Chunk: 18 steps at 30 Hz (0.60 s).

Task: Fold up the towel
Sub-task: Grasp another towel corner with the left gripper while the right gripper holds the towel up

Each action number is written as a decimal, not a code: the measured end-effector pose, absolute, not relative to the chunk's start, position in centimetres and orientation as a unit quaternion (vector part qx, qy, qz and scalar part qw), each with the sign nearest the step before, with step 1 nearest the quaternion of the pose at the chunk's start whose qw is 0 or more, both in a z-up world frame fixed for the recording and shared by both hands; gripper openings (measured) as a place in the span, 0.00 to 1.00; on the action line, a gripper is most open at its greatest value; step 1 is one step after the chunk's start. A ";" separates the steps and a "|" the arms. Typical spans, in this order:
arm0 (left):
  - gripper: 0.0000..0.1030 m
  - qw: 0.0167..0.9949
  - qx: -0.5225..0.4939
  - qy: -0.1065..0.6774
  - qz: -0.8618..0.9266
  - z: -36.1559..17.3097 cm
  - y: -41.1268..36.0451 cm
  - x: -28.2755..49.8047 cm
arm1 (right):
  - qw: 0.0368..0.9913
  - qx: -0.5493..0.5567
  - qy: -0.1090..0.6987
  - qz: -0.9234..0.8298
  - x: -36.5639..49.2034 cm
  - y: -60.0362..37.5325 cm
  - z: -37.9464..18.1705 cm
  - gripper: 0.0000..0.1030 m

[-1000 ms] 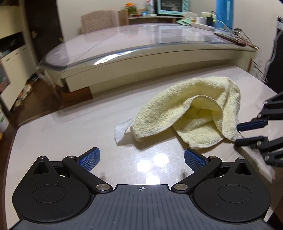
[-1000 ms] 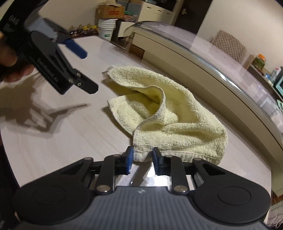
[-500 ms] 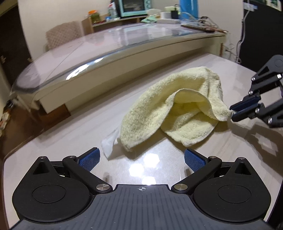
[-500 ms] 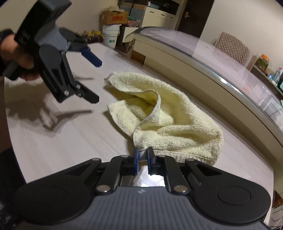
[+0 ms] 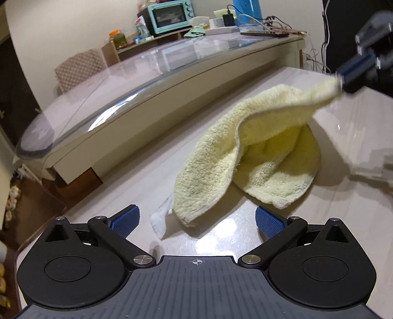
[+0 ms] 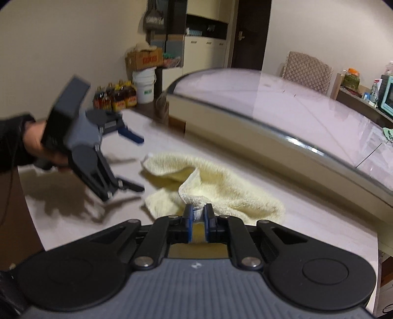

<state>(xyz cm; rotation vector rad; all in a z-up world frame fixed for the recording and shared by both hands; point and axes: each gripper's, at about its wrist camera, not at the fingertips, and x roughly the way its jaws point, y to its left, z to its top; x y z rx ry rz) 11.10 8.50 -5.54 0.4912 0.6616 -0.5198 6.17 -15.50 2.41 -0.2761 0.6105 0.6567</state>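
Observation:
A pale yellow towel (image 5: 248, 157) lies crumpled on the light table (image 5: 137, 181). My right gripper (image 6: 198, 216) is shut on one corner of the towel (image 6: 216, 186) and holds that corner up off the table. It shows blurred in the left wrist view (image 5: 343, 81), with the towel stretched up to it. My left gripper (image 5: 196, 220) is open and empty, just short of the towel's near white hem (image 5: 159, 220). It also shows in the right wrist view (image 6: 135, 162), held in a hand left of the towel.
A long glass-topped table (image 5: 152, 81) runs behind the work table. A padded chair (image 5: 78, 68) and a shelf with a teal oven (image 5: 169, 16) stand beyond. Bottles (image 6: 118, 98), a white bucket (image 6: 145, 83) and a box stand on the floor at the left.
My right gripper closed on the towel's corner and lifted it up and away, drawing the towel taut. My left gripper came closer to the towel's near hem, still open.

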 end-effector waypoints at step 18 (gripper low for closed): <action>0.56 0.882 0.262 0.306 -0.246 -5.7 7.9 12.8 | 0.919 -0.094 0.258 0.283 6.6 -19.2 7.2 0.09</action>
